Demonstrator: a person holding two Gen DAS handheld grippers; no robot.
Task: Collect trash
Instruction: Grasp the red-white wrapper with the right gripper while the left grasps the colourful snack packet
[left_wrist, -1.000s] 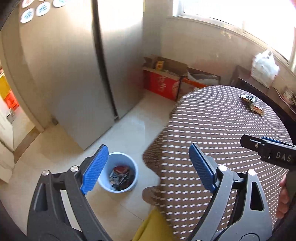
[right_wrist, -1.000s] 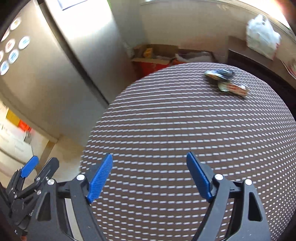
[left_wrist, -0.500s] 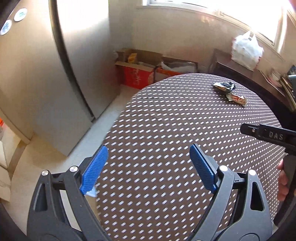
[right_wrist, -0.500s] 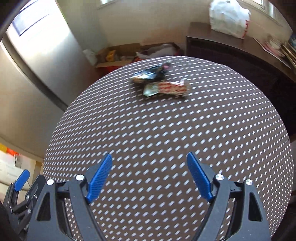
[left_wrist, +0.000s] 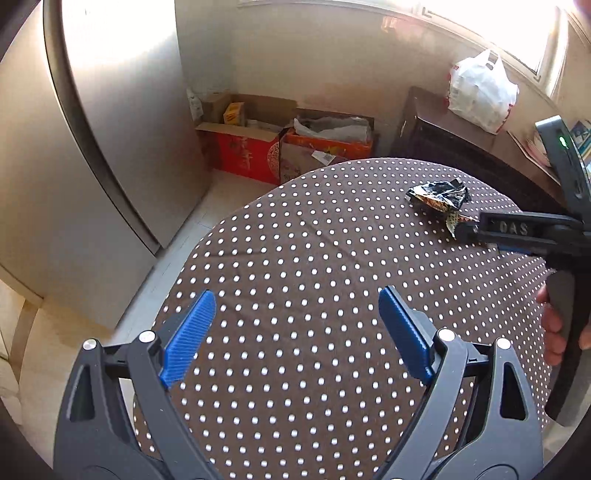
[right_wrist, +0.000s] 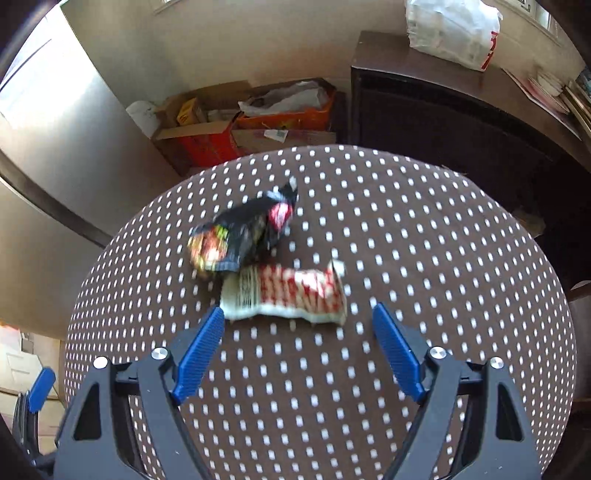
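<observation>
- The right gripper (right_wrist: 297, 325) has its blue ribbed fingers (right_wrist: 199, 354) spread wide apart and holds nothing; it hovers low over the desk.
- Just beyond those fingertips lies the red-and-white crumpled snack wrapper (right_wrist: 286, 293), its near edge roughly between the two tips, though the blur hides whether the left tip touches it.
- Touching the far side of that wrapper sits the black crumpled foil snack packet (right_wrist: 240, 236), with red and yellow printing.
- Both pieces of trash rest on the round desk covered in a brown cloth with white dots (right_wrist: 424, 258), towards its far edge.
- The left gripper (left_wrist: 297, 308) also has its blue fingers (left_wrist: 188, 339) wide apart and empty, poised above the near part of the desk, well apart from the trash.
- The step in hand appears to be the approach to the red-and-white wrapper.
- The next move likely calls for lowering the right fingers around the wrapper's short width, then closing firmly, since thin film may slip or drag the black packet along.
</observation>
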